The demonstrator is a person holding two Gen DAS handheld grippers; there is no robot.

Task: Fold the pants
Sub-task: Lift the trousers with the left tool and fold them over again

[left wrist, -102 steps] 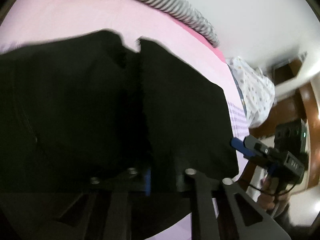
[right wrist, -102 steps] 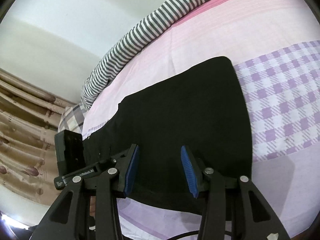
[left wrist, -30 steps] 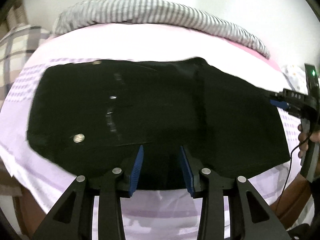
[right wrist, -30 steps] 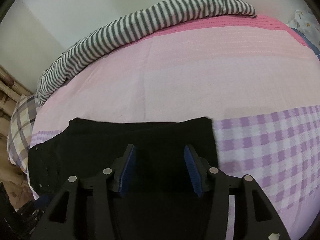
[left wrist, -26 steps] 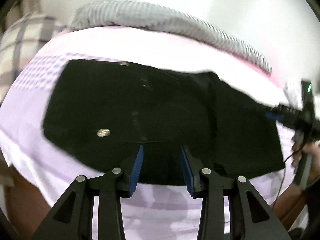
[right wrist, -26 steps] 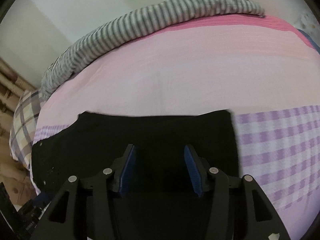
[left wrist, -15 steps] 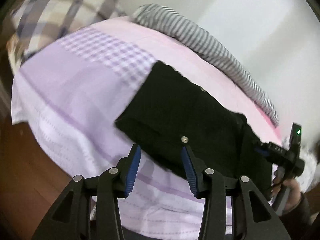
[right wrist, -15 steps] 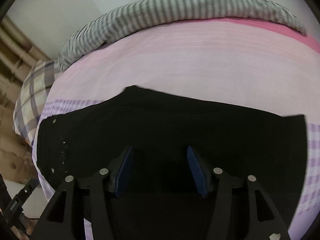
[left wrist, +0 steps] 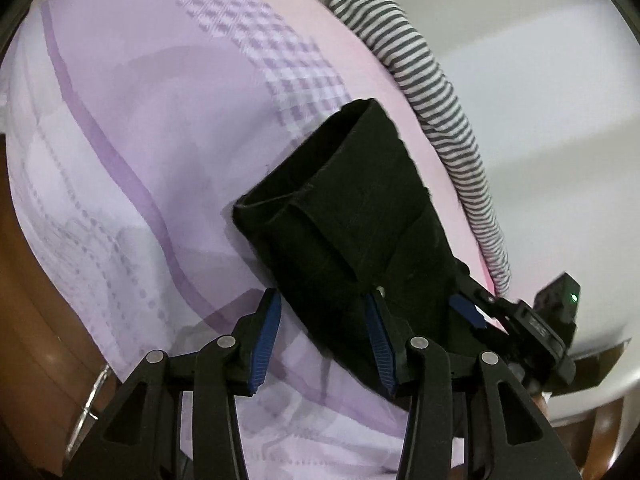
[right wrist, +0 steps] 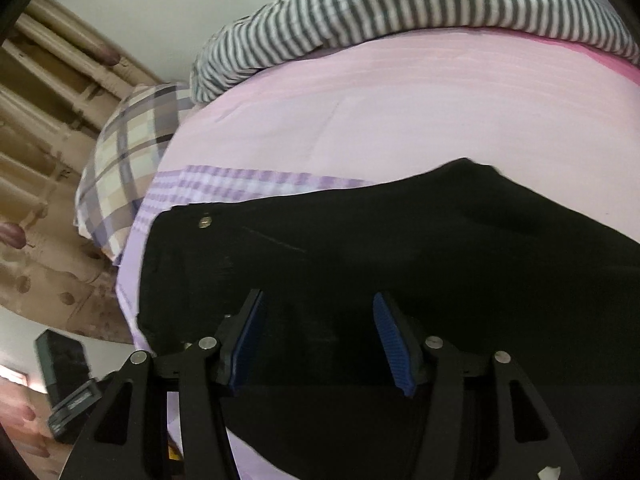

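1. The black pants [left wrist: 352,216] lie on the bed sheet [left wrist: 140,128] near its front edge, already doubled over into a thick, stacked bundle. From the left wrist view the near end shows layered folds and an open, tube-like waist end.

2. The left gripper [left wrist: 322,336] hangs over the near corner of that bundle with its blue-padded fingers [left wrist: 266,336] spread wide and gripping nothing; one pad is over bare sheet, the other over cloth.

3. The right gripper [right wrist: 320,344] hovers over the middle of the pants [right wrist: 400,256], fingers equally wide apart, no fabric pinched between them. In the left view it shows at the far right end of the bundle.

4. My reading: a fold has just been laid and both tools are free, so the step in hand is picking the next grasp. A further fold would call for each gripper to close on a matching corner of one short end and carry it over the other.

5. Edges: the bundle's near long side sits close to where the sheet drops off the front of the bed, so little room lies that way.

6. Open room lies behind: a broad pink stretch of sheet runs up to the striped bolster [right wrist: 420,12], with a plaid pillow [right wrist: 128,152] off to the left, well apart from the pants.
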